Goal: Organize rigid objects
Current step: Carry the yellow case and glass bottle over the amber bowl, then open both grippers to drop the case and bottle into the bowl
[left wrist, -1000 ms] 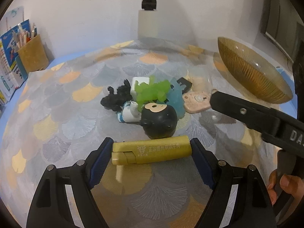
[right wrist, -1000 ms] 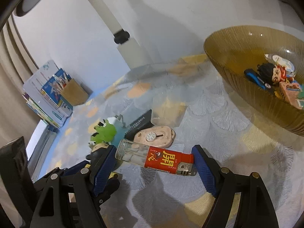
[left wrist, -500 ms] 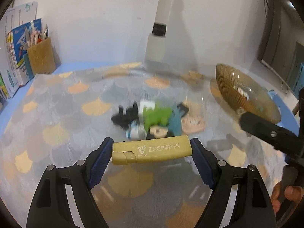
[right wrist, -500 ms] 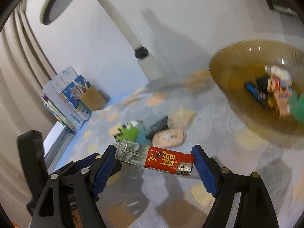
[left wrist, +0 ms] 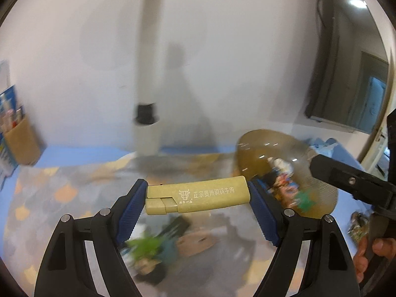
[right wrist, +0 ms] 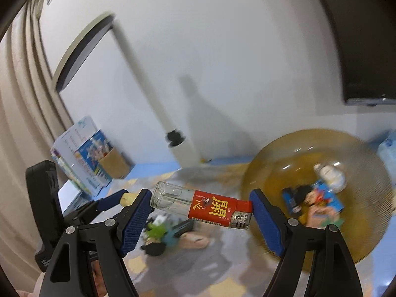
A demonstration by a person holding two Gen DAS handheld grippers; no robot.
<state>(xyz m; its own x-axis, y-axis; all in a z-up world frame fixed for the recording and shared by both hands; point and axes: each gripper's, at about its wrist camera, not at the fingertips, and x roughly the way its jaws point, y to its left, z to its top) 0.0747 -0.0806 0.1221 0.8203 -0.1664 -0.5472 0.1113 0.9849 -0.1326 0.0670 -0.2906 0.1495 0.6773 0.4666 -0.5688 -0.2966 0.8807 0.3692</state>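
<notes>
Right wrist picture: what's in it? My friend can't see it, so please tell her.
The right gripper holds a red and clear lighter crosswise between its blue fingers, above a patterned table. A brown glass bowl with small toys sits to the right.

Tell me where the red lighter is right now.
The red lighter is clamped lengthwise in the right gripper, held above the table, with the amber bowl on its right.
</notes>
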